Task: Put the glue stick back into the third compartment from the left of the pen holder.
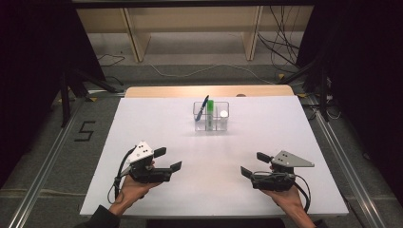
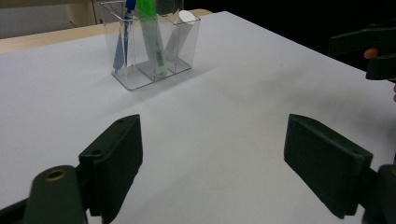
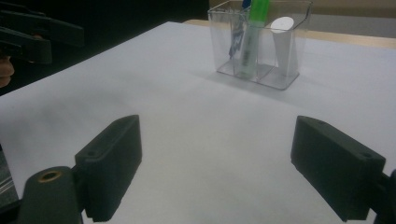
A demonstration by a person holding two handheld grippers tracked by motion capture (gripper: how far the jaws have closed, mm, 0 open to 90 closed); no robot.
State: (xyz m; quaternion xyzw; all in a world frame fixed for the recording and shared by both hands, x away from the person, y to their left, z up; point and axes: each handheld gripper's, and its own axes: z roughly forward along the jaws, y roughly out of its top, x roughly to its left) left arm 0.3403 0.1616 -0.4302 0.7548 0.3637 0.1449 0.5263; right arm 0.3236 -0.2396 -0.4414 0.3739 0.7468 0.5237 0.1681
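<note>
- Resting under everything is the table (image 1: 157, 142), white and bare except for one cluster at its far middle; you sit at the near edge with a gripper in each hand.
- Your left gripper (image 1: 167, 159) hovers low over the near left of the table, jaws spread wide and holding nothing; the left gripper view shows only bare white between them.
- Your right gripper (image 1: 253, 165) mirrors it at the near right, jaws likewise spread and empty, well apart from the left one.
- The holder (image 1: 211, 117), a clear box with three compartments, stands upright at the far middle, well ahead of both grippers and roughly between them.
- In it, left to right in the high view: a blue pen (image 1: 203, 108) leaning left, a green marker (image 1: 210, 110) upright in the middle, and a white tube (image 1: 223, 114) in the right compartment.
- By my reading, you are at the start: nothing is grasped and both grippers are far from the holder.
- Your next move calls for reaching forward, picking one item, and lining the jaws across its protruding top without knocking the holder.
</note>
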